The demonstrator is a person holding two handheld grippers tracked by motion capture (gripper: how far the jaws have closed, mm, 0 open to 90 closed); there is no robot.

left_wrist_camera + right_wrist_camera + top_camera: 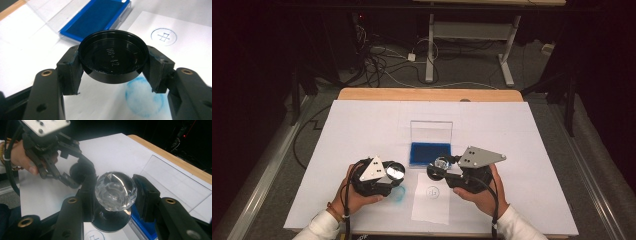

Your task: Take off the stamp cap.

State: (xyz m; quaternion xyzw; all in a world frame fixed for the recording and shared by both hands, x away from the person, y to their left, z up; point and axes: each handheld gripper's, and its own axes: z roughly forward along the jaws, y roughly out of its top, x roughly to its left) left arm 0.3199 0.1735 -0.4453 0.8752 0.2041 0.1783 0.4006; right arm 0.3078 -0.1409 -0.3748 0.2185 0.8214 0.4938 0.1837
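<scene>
The right gripper clamped the stamp by its faceted clear knob, knob toward its camera and base beyond, above the printed paper. To its left the left gripper pinched the black cap, the nearer hand for recapping. The left gripper view revealed a blue smudge beneath that cap.

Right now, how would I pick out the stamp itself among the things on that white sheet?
Start at the open blue ink pad in the middle of the white sheet. Just right of its front edge, the right tool grips the stamp: its clear faceted knob handle sets it apart from the flat black cap in the left tool.
</scene>
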